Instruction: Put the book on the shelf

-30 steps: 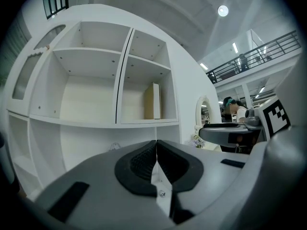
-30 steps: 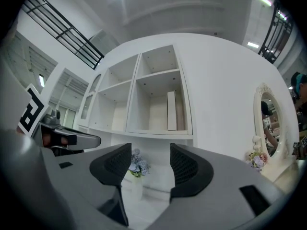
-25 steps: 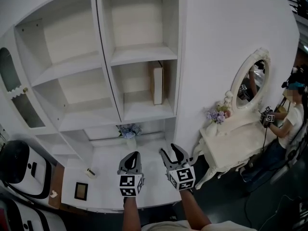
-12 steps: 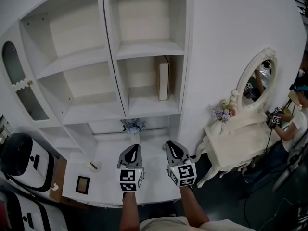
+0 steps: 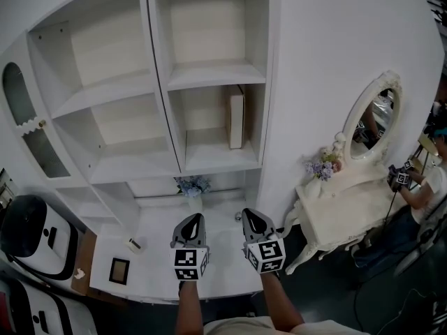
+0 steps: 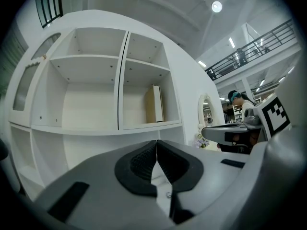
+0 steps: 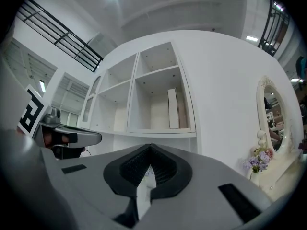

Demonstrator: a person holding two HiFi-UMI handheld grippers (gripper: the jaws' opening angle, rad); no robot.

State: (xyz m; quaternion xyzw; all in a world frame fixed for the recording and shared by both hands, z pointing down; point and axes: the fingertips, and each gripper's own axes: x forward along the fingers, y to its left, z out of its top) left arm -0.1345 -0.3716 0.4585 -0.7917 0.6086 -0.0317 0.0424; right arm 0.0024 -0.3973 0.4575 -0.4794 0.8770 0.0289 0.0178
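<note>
Two pairs of jaws are pressed together, empty: my right gripper, spread a second ago, now matches my left gripper. The book stands on the shelf.

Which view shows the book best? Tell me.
The head view: the book stands upright, unobstructed, in the right column of the shelf. Both gripper views show it too, curved by the wide lens, beyond their jaws.
</note>
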